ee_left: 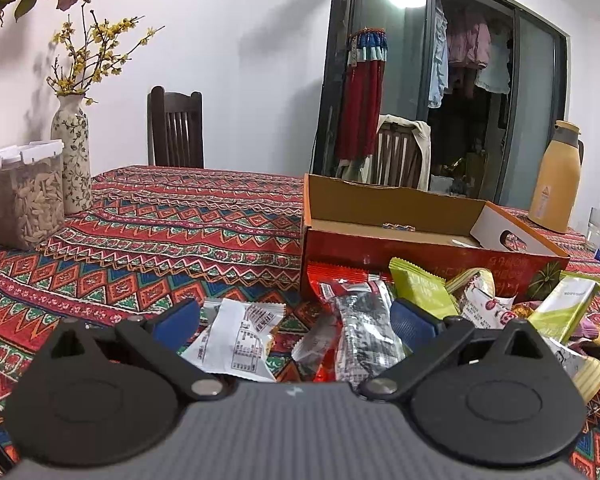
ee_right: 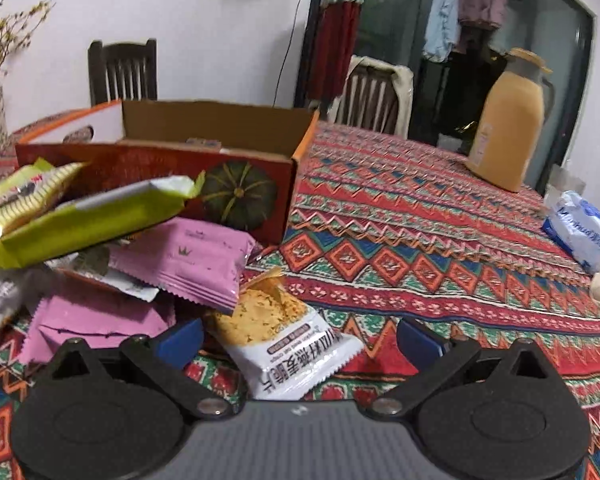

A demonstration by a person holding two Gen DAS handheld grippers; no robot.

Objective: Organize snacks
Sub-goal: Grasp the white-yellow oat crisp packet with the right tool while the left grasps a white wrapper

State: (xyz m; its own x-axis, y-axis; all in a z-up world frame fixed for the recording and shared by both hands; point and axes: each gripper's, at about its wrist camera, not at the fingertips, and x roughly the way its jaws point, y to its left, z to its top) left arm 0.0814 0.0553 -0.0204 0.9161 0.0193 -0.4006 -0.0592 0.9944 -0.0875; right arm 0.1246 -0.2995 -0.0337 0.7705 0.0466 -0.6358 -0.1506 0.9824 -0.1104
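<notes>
Both tools gape wide and empty over the snack heap on the desk [ee_right: 440, 216]: left tool [ee_left: 296, 324], right tool [ee_right: 300, 340] around an oat-crisp packet [ee_right: 288, 340]. Slick overlapping wrappers may slip or drag neighbours, missing the pumpkin-print box [ee_right: 204, 176] behind.

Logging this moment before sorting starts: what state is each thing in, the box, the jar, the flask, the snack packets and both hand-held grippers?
Cardboard box: open, flaps up, nearly empty.
Clear jar: lid on, about full.
Yellow flask: upright, capped.
Snack packets: sealed, heaped loose beside the box.
Oat crisp packet: sealed, lying flat.
Left hand-held gripper: open, holding nothing.
Right hand-held gripper: open, either side of the oat crisp packet.
</notes>
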